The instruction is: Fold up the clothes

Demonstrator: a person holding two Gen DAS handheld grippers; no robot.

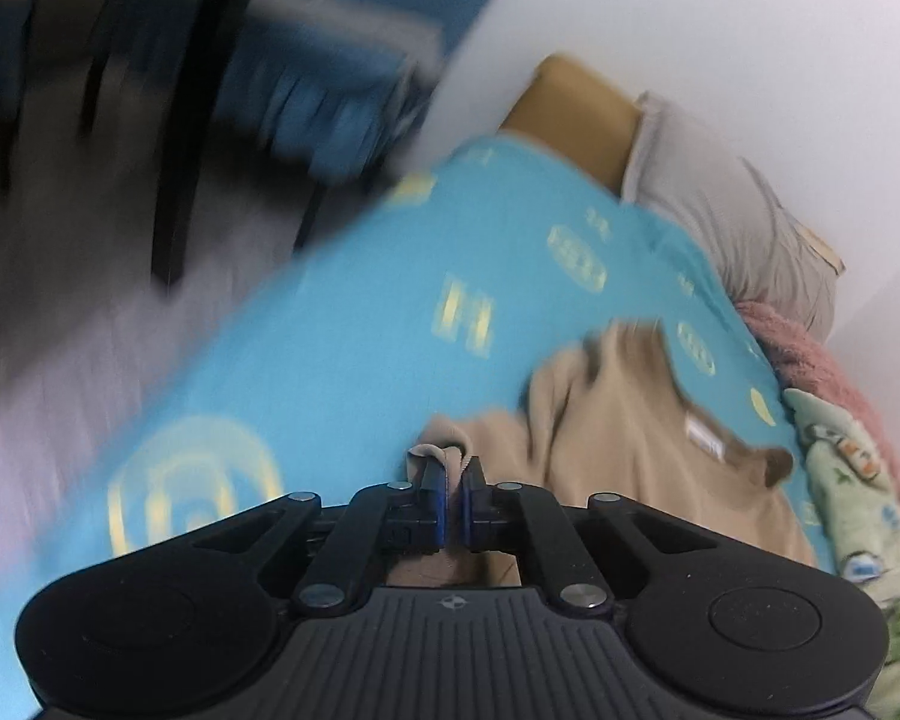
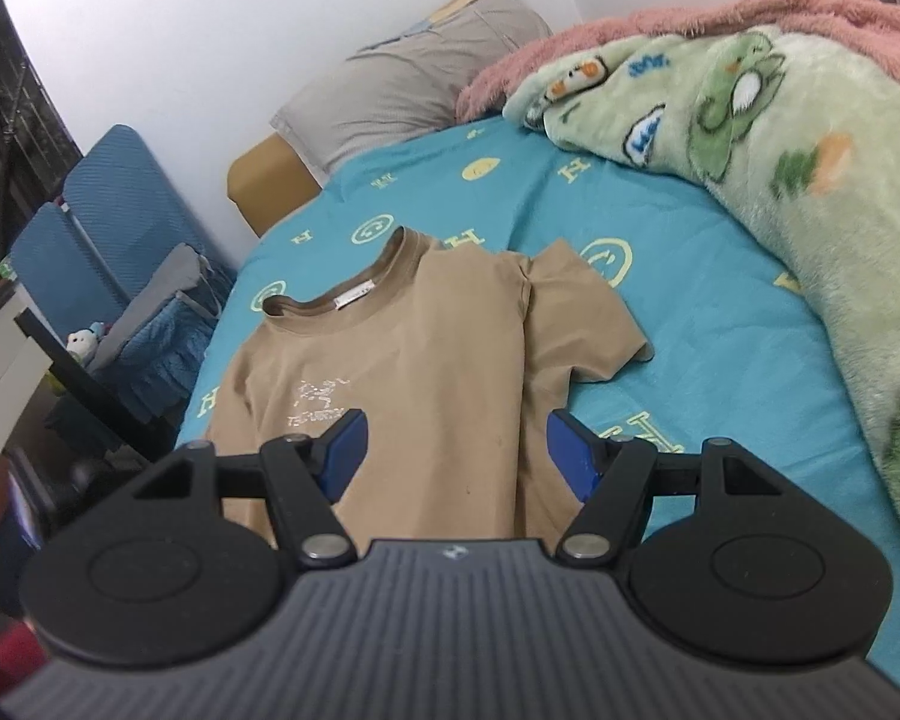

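A tan T-shirt (image 2: pixel 414 354) lies face up on the blue patterned bed sheet (image 2: pixel 690 312), collar toward the pillows, a white print on its chest. Its right sleeve lies spread out to the side. My right gripper (image 2: pixel 456 456) is open and empty, hovering over the shirt's lower body. In the blurred left wrist view my left gripper (image 1: pixel 453 480) is shut on a bunched edge of the T-shirt (image 1: pixel 630 432) at its left side, with cloth pinched between the blue pads.
A green cartoon blanket (image 2: pixel 780 150) and a pink fleece (image 2: pixel 660 30) are heaped on the bed's right side. A grey pillow (image 2: pixel 408 78) lies at the head. A blue chair (image 2: pixel 108 222) and dark furniture stand left of the bed.
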